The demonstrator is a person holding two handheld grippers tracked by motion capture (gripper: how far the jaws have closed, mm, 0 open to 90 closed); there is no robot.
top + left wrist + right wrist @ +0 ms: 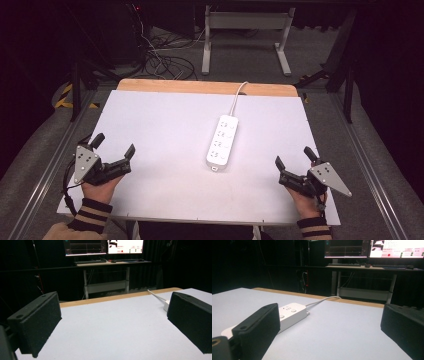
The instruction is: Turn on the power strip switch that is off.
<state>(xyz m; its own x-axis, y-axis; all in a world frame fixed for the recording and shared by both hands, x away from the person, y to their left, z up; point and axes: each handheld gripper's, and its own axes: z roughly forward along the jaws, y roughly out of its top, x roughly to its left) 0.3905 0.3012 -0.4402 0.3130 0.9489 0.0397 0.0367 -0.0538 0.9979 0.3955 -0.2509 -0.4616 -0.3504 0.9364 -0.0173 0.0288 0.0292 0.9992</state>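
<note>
Striped knit cuffs [90,213], black jaws

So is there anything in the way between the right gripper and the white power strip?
No. Only bare white tabletop lies between the right gripper and the power strip, and both its jaws stand open.

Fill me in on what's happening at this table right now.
A person sits at the white table with a two-jaw gripper in each hand. The left gripper and the right gripper rest near the table's front corners, both with jaws spread wide and holding nothing. Between them, nearer the right gripper, a white power strip lies flat, its cord running off the far edge. Neither gripper touches it.
</note>
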